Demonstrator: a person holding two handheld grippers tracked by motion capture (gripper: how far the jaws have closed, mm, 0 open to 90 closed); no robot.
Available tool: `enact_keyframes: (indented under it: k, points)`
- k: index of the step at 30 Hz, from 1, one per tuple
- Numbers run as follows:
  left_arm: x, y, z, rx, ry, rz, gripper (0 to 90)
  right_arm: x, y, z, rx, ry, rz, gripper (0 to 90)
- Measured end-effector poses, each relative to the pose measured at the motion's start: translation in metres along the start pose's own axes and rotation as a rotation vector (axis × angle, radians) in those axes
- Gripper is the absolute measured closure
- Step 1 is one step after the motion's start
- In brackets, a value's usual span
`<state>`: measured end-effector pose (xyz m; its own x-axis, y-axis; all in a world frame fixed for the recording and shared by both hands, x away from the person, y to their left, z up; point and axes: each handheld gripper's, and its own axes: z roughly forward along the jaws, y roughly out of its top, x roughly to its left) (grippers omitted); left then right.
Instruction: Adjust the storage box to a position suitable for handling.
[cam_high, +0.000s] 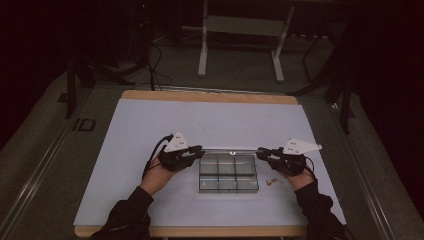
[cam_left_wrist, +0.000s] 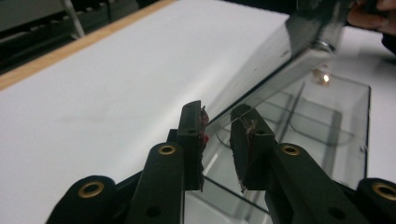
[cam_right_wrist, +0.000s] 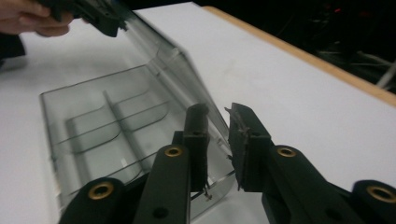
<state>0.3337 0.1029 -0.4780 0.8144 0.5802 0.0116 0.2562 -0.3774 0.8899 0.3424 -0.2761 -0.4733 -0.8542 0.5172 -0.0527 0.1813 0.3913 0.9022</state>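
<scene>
**Q:** Where did the work sit, and what was each jaw pair doing?

**A:** The clear plastic six-compartment box (cam_high: 229, 175) lay on the white table sheet (cam_high: 150, 125). Its transparent hinged lid (cam_high: 229, 149) was raised along the box's far edge. I had my left gripper (cam_high: 197, 150) at the box's far left corner and my right gripper (cam_high: 261, 151) at its far right corner. Each pair straddled one end of the lid.

**Q:** Clenched on it?

**A:** Not as far as I could see. In the left gripper view the lid (cam_left_wrist: 280, 51) ran against one pad, with a gap to the other. In the right gripper view the lid (cam_right_wrist: 177, 70) likewise passed between jaws standing wider than the plastic. Both pairs were narrow, but neither was clamped.

**Q:** Why both ends?

**A:** My judgement: a thin, wide lid twists if it is driven from one corner. Bracketing both ends keeps it square on its hinge.

**Q:** Anything else?

**A:** Small reddish scraps (cam_high: 272, 181) lay just right of the box, untouched.
</scene>
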Motion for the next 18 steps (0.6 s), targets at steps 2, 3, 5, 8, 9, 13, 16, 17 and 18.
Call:
enact_keyframes:
  k: [2,3,5,8,9,13,16,17,18]
  points:
    - [0.0,0.001,0.002,-0.018,0.024,-0.011,76.2,-0.001,0.002,0.001,-0.012,-0.018,0.005,79.3]
    - [0.001,0.001,0.002,-0.021,0.034,-0.014,77.1,-0.002,0.003,0.001,-0.02,-0.034,0.006,80.9]
    - [0.003,0.0,0.004,-0.038,0.049,-0.033,78.4,-0.005,0.004,0.002,-0.032,-0.047,0.015,82.8]
    - [0.005,0.001,0.007,-0.043,0.065,-0.051,79.0,-0.008,0.005,0.004,-0.042,-0.053,0.031,82.8]
    - [0.005,0.001,0.008,-0.044,0.069,-0.053,79.2,-0.009,0.006,0.006,-0.044,-0.061,0.035,82.8]
    - [0.007,0.003,0.013,-0.035,0.085,-0.061,79.1,-0.011,0.007,0.013,-0.034,-0.086,0.038,82.4]
    - [0.008,0.005,0.016,-0.032,0.099,-0.075,79.3,-0.012,0.008,0.017,-0.029,-0.104,0.039,81.4]
    - [0.009,0.005,0.017,-0.032,0.101,-0.077,79.2,-0.013,0.008,0.019,-0.026,-0.113,0.039,81.4]
    - [0.01,0.005,0.018,-0.033,0.104,-0.081,79.3,-0.014,0.008,0.02,-0.026,-0.119,0.036,81.3]
